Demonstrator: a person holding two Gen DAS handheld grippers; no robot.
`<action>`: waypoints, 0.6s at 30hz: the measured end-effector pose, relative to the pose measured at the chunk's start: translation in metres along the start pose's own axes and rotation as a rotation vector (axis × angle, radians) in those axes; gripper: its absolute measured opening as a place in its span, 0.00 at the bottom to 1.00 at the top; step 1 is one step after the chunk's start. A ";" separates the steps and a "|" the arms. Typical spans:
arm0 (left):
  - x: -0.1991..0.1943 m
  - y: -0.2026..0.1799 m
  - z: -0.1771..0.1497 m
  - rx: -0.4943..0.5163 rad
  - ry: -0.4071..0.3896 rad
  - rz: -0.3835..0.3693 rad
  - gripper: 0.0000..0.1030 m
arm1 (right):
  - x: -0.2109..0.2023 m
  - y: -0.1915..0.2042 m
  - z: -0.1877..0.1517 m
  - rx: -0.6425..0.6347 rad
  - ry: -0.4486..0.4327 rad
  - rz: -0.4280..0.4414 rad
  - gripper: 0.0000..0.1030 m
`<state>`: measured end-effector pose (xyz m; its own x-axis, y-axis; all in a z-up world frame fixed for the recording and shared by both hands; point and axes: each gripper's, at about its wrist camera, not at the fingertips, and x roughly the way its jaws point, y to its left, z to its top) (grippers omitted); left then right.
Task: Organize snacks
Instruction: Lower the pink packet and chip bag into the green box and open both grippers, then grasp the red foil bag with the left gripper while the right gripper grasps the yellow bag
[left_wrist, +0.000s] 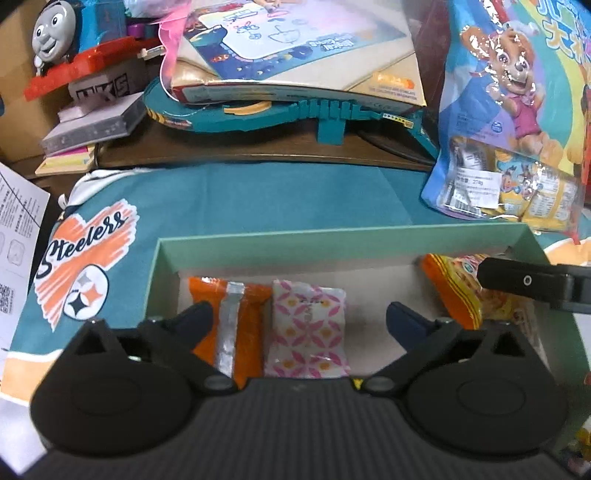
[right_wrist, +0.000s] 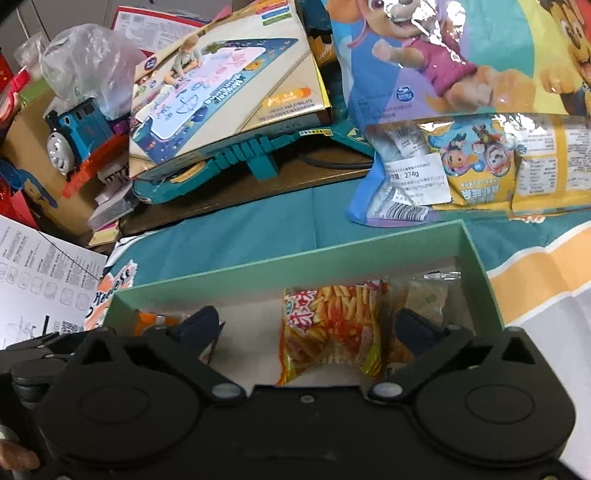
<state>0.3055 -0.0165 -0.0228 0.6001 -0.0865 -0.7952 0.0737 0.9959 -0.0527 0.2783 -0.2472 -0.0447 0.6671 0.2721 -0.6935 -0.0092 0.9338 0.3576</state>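
Note:
A pale green open box sits on a teal cloth. In the left wrist view an orange packet with a silver seam and a pink-patterned white packet lie side by side on the box floor. My left gripper hovers over them, open, its pads touching neither. A fries snack packet lies in the box between the wide-open fingers of my right gripper. A clear packet lies beside it at the right wall. One right finger shows above the fries packet.
A large cartoon-dog snack bag leans behind the box's right corner. A drawing-mat box rests on a teal toy track at the back. At the back left stands a blue toy train, and a printed sheet lies at the left.

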 end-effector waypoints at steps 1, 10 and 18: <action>-0.003 -0.001 0.000 -0.004 0.002 -0.001 1.00 | -0.005 0.000 -0.001 0.010 -0.003 0.006 1.00; -0.053 -0.013 -0.014 0.003 -0.028 -0.022 1.00 | -0.064 -0.001 -0.015 0.007 -0.043 0.024 1.00; -0.103 -0.033 -0.051 0.038 -0.040 -0.056 1.00 | -0.129 -0.006 -0.050 0.001 -0.067 0.033 1.00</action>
<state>0.2001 -0.0389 0.0301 0.6253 -0.1436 -0.7670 0.1373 0.9878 -0.0730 0.1552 -0.2760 0.0114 0.7148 0.2868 -0.6378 -0.0312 0.9242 0.3806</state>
